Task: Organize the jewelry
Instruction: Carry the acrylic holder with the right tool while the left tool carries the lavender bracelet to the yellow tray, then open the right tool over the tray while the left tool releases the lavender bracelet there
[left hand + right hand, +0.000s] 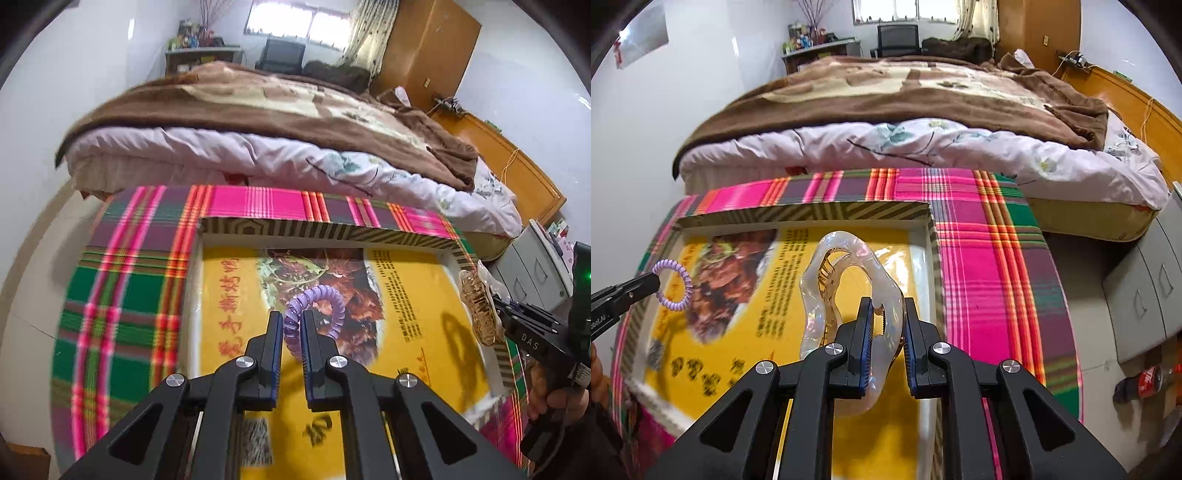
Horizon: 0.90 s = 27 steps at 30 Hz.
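Left hand-held gripper (291, 325) clamped on the purple coil (314, 314), right hand-held gripper (886, 314) on the clear clip (846, 295), both over the box (332, 230); I'd lower gently, release apart near opposite edges.

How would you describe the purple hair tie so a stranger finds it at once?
Find the shallow box with a yellow picture bottom, lying on the plaid cloth. Above it the left claw pinches the purple hair tie: a coiled ring, unlike the clear hair clip.
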Motion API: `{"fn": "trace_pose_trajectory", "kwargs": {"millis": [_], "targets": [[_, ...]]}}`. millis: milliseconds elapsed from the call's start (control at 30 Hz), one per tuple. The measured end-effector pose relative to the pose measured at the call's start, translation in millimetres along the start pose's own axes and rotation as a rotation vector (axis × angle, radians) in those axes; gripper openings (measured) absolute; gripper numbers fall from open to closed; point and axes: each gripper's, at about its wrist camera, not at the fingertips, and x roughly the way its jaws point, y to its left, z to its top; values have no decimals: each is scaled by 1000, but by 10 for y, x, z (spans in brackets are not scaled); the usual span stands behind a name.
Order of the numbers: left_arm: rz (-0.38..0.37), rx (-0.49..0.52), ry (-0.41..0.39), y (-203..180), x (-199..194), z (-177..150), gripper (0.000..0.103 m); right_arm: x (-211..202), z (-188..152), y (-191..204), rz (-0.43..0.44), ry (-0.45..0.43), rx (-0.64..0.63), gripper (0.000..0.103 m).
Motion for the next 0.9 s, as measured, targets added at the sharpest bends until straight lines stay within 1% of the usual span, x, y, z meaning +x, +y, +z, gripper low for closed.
{"fn": "trace_pose_trajectory", "kwargs": {"millis": [100, 200, 400, 433, 467, 500, 533, 567, 600, 667, 733, 800, 867, 900], "targets": [[19, -5, 36, 19, 209, 33, 9, 125, 34, 10, -19, 24, -3, 15], [24, -10, 62, 33, 338, 21, 9, 159, 33, 42, -28, 29, -24, 15], [28, -15, 82, 22, 414, 4, 11, 215, 30, 46, -40, 42, -21, 16], [33, -12, 85, 16, 414, 4, 14, 229, 38, 48, -39, 45, -16, 17], [39, -2, 88, -3, 409, 4, 22, 236, 41, 41, -33, 47, -11, 17], [40, 4, 90, -14, 406, 1, 27, 238, 43, 37, -28, 47, -8, 18], [39, 2, 90, -9, 395, 1, 36, 229, 44, 32, -26, 44, -5, 18], [34, -4, 88, -4, 379, -1, 39, 205, 48, 28, -24, 35, -4, 19], [31, -7, 83, -5, 353, -3, 40, 182, 56, 28, -20, 26, -5, 22], [36, -8, 78, -9, 297, -8, 51, 114, 65, 30, -13, 13, -2, 24], [35, -9, 66, -18, 220, -15, 54, 28, 61, 44, -7, -4, -2, 26], [30, -10, 50, -36, 92, -40, 54, -73, 39, 53, 2, -21, 2, 28], [38, 6, 16, -75, -67, -75, 60, -196, 2, 57, 17, -44, 8, 28], [42, 9, 4, -85, -138, -93, 66, -264, -27, 61, 25, -55, 12, 28]]}}
